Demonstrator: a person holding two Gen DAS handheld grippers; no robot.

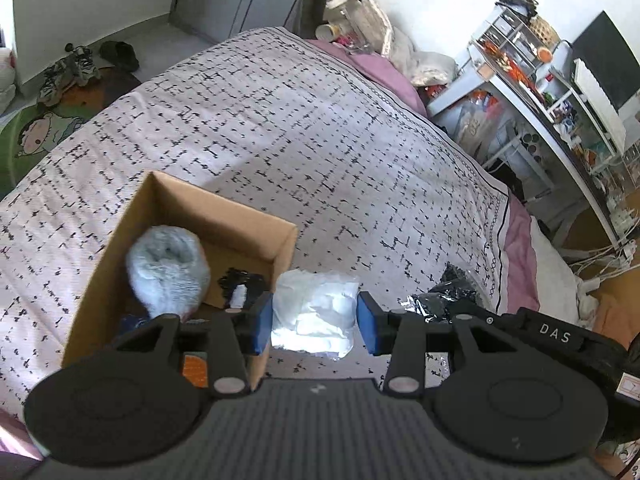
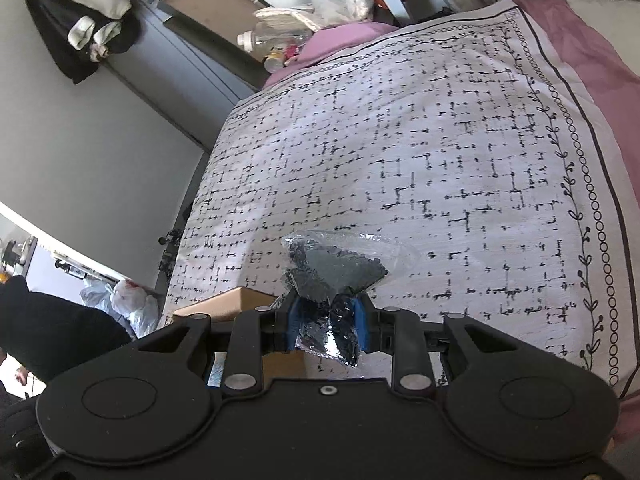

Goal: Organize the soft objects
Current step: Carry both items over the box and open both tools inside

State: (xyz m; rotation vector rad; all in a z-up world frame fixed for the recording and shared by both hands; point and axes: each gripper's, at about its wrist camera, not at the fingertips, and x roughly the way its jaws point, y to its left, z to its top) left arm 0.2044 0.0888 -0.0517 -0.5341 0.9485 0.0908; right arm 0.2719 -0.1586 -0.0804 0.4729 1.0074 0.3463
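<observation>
A cardboard box [image 1: 236, 216] stands on the patterned bedspread and holds a fluffy pale blue item [image 1: 168, 270] and a small black item [image 1: 240, 282]. A white soft item in clear plastic [image 1: 320, 314] lies on the bed right of the box. My left gripper [image 1: 315, 322] is open, its blue pads on either side of that white packet. My right gripper [image 2: 326, 326] is shut on a clear bag of black fabric [image 2: 332, 268] and holds it above the bed. That bag and the right gripper also show in the left wrist view [image 1: 452, 292]. A corner of the box shows in the right wrist view [image 2: 228, 304].
The bedspread [image 1: 304, 128] covers a pink sheet [image 1: 520, 264]. A cluttered white desk and shelves [image 1: 532, 80] stand right of the bed. Bottles and bags [image 1: 356, 20] crowd the bed's far end. Shoes [image 1: 72, 68] and a cartoon rug [image 1: 36, 136] lie on the floor at left.
</observation>
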